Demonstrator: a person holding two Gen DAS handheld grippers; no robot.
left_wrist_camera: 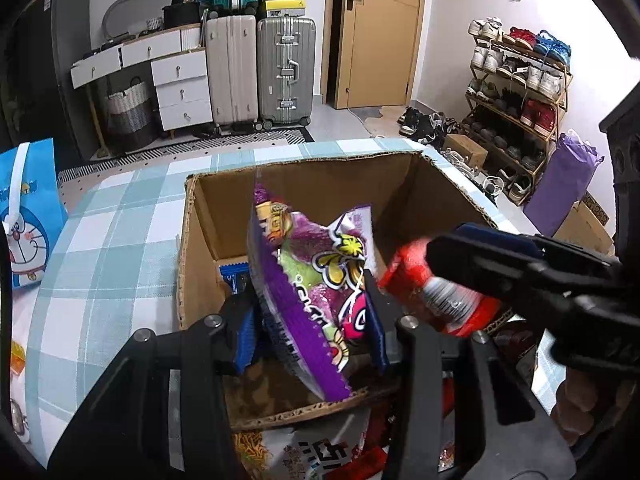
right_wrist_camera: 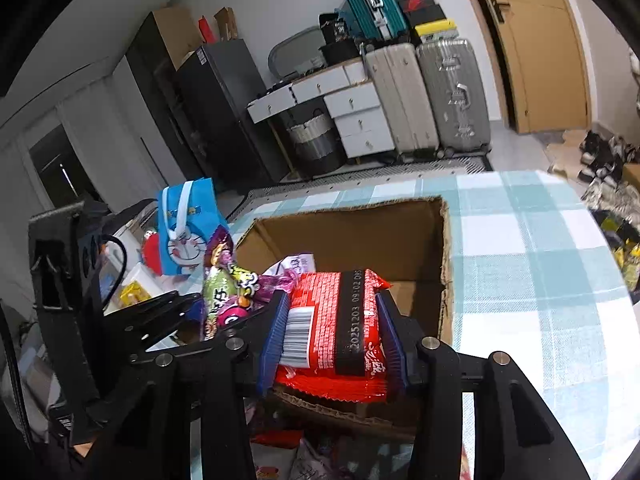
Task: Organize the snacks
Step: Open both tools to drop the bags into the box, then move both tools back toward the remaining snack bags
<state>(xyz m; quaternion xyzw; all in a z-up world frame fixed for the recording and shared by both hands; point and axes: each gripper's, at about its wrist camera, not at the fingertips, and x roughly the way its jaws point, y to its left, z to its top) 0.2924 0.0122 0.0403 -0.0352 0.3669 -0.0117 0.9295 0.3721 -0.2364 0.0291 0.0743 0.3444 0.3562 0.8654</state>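
An open cardboard box [left_wrist_camera: 304, 164] [right_wrist_camera: 344, 206] stands on a table with a blue-checked cloth [left_wrist_camera: 112, 248]. My left gripper [left_wrist_camera: 310, 322] is shut on a purple and green snack bag [left_wrist_camera: 304, 276], which hangs tilted over the box's near half. From the right comes my right gripper [left_wrist_camera: 436, 280], shut on a red snack packet [left_wrist_camera: 416, 280] above the box's near right corner. In the right wrist view the red packet [right_wrist_camera: 332, 320] lies flat between the blue pads [right_wrist_camera: 276, 332] of the right gripper [right_wrist_camera: 332, 334]. To its left the left gripper [right_wrist_camera: 200, 312] carries the purple bag [right_wrist_camera: 224, 292].
A blue packet [left_wrist_camera: 236, 276] lies inside the box at its left wall. Several loose snack packs [left_wrist_camera: 312, 452] sit in front of the box. A blue cartoon gift bag [left_wrist_camera: 28, 216] [right_wrist_camera: 186, 228] stands left of the box. Suitcases [left_wrist_camera: 284, 72] and a shoe rack [left_wrist_camera: 520, 92] line the room behind.
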